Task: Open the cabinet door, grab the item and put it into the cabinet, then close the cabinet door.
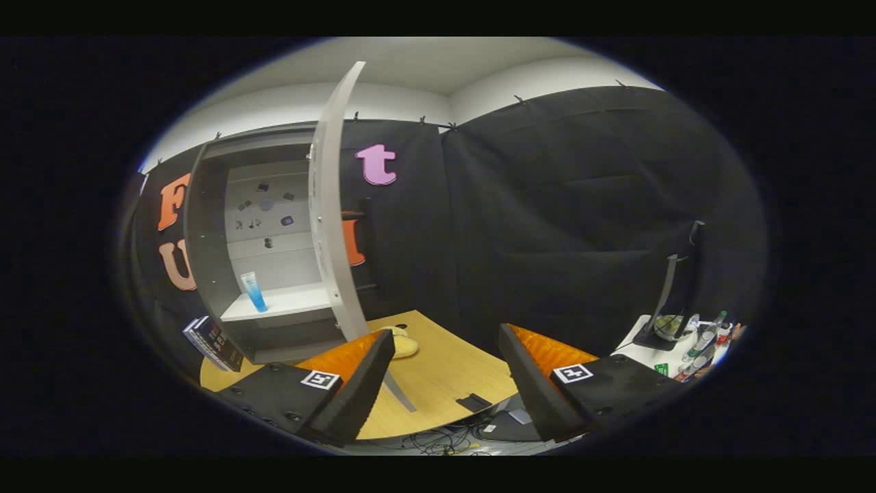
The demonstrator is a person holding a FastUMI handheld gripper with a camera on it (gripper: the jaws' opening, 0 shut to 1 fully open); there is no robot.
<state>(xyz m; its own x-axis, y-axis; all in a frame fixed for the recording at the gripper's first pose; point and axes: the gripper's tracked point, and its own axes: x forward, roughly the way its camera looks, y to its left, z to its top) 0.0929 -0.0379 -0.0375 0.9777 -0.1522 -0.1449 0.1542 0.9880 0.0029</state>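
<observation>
Hand-held gripper (448, 366) open, empty; tube (253, 291) on cabinet (205, 274) shelf, well beyond.

One cabinet (226, 274) with one open door (328, 205) stands on one bench (445, 376). One blue tube (253, 291) sits on its shelf (287, 301). Two fingers (356, 383) stand apart, holding nothing.

The handheld two-finger gripper (445, 373) has two wedge-shaped fingers (356, 383) with ribbed inner pads, each on a dark block bearing a square black-and-white marker tag (320, 379) and round screw holes.
</observation>
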